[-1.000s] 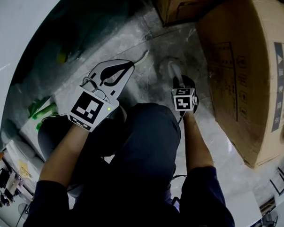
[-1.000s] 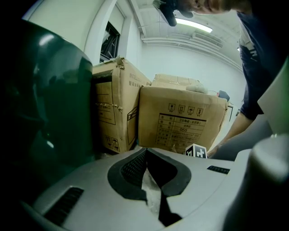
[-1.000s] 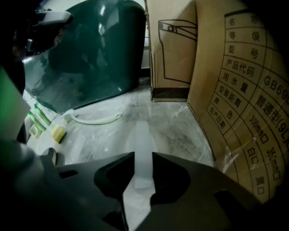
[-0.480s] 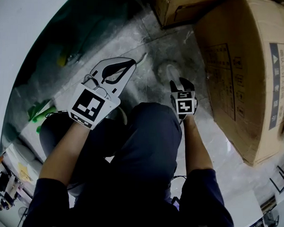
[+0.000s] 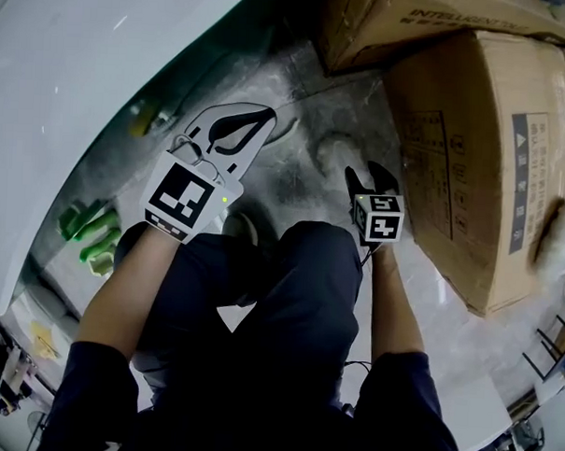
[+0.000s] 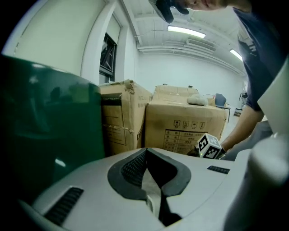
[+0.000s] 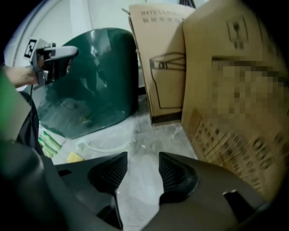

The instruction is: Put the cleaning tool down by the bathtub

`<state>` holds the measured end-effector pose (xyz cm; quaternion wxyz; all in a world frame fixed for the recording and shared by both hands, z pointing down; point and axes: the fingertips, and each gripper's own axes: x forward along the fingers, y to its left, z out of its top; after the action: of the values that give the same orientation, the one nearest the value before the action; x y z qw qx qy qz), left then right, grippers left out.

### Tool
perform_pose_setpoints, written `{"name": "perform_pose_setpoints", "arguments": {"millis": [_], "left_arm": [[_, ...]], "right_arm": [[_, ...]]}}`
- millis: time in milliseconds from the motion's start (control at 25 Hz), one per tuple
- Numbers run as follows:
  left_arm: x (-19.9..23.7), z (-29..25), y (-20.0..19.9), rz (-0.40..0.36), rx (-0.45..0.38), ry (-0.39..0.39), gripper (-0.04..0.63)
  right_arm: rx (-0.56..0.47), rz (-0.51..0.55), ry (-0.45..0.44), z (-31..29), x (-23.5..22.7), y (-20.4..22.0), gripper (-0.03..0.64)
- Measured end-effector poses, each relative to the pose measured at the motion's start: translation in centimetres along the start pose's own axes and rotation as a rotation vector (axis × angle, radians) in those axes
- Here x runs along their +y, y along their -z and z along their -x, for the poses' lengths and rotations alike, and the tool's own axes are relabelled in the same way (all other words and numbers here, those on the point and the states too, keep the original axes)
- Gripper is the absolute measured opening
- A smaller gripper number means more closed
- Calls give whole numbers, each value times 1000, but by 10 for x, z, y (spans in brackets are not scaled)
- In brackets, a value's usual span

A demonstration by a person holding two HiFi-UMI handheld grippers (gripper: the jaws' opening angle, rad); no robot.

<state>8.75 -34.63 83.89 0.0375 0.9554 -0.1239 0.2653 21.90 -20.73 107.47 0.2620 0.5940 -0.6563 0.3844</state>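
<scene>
Right gripper (image 5: 370, 177) hangs over the grey floor (image 5: 312, 90) just ahead of my knee (image 5: 304, 268). Its fingers (image 7: 174, 173) are spread wide. They have just been opening and they grip nothing; through the gap I see only pale floor.

The cleaning tool (image 5: 333, 149) lies on the floor just ahead of that gripper. It is a pale blob, too blurred for me to name the kind. It sits in the strip of floor between the bathtub (image 5: 75, 61) and the cardboard boxes (image 5: 473, 153), close to both. I can't tell whether it touches either.

The tub has a white rim and a dark green side, which fills the left of both gripper views.

Left gripper (image 5: 266, 114) is held up to the left of the right one, over the floor beside the tub. Its fingers (image 6: 131, 169) are pressed together at the tips with nothing pinched between them. It faces the boxes, and the right gripper's marker cube (image 6: 208, 146) shows in its view.

On the floor along the tub there is a yellow sponge (image 7: 74, 157) and, further left, some green objects (image 5: 91, 230) — I can't make out what they are.
</scene>
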Motion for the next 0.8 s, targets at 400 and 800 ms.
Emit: {"name": "perform_pose_setpoints", "arguments": {"millis": [400,800], "left_arm": [[-2,65,-26,72,64,-13,31],[-22,158,-160,49,24,-36,32]], "right_arm": [[-11,44,-41,109,48,-81,222],[-150,76,-98,262,105,-212,219]]}}
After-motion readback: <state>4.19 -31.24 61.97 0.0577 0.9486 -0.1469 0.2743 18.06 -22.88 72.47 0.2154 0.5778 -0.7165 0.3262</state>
